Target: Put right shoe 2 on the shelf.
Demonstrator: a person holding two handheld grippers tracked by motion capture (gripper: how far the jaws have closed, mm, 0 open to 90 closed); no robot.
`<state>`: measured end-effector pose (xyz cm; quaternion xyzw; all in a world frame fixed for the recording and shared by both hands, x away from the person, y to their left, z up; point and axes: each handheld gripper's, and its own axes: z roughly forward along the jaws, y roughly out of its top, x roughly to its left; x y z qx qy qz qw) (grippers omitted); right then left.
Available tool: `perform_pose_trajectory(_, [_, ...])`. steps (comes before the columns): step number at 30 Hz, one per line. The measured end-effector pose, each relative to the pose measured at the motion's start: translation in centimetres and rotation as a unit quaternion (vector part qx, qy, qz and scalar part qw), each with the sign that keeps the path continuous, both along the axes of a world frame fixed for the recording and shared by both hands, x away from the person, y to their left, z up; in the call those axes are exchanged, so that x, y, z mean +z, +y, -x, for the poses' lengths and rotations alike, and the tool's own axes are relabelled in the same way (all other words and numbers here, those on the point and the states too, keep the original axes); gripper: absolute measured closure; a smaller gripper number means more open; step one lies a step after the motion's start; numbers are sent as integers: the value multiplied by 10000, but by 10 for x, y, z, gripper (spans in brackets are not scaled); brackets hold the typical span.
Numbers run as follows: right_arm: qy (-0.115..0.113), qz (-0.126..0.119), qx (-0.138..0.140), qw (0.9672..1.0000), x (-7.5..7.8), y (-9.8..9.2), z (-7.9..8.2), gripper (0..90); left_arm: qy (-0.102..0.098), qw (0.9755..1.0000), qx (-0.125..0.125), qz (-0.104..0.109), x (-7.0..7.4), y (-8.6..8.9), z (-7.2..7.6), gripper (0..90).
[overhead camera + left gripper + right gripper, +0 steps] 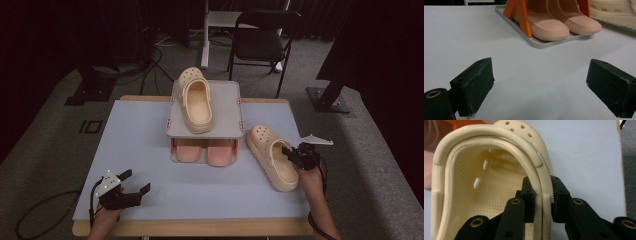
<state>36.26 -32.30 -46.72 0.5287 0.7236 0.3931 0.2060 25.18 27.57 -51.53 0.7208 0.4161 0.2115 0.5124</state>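
A cream clog (pixel 273 156) (pixel 486 182) lies on the table at the right, and my right gripper (pixel 298 156) (pixel 543 198) is shut on its side wall, one jaw inside and one outside. A second cream clog (pixel 195 99) rests on the top shelf of a small grey shoe rack (pixel 226 125). Two pink slippers (pixel 205 151) (pixel 556 23) sit on the rack's lower tray (pixel 541 44) between orange supports (pixel 520 15). My left gripper (pixel 131 182) (pixel 539 85) stands open near the front left, with bare table between its jaws.
The pale blue table top (pixel 135 145) has bare room left of the rack. Its right edge (pixel 621 170) runs close to the held clog. Behind the table stand a black chair (pixel 262 40), cables and dark stands on grey carpet.
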Motion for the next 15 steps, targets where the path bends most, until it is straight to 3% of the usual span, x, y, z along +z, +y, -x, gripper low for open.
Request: perform_pose_trajectory(15, [-356,-105,-201,9991,56,2,-7,761,-19,10000,-7,-18,1,0,0,74])
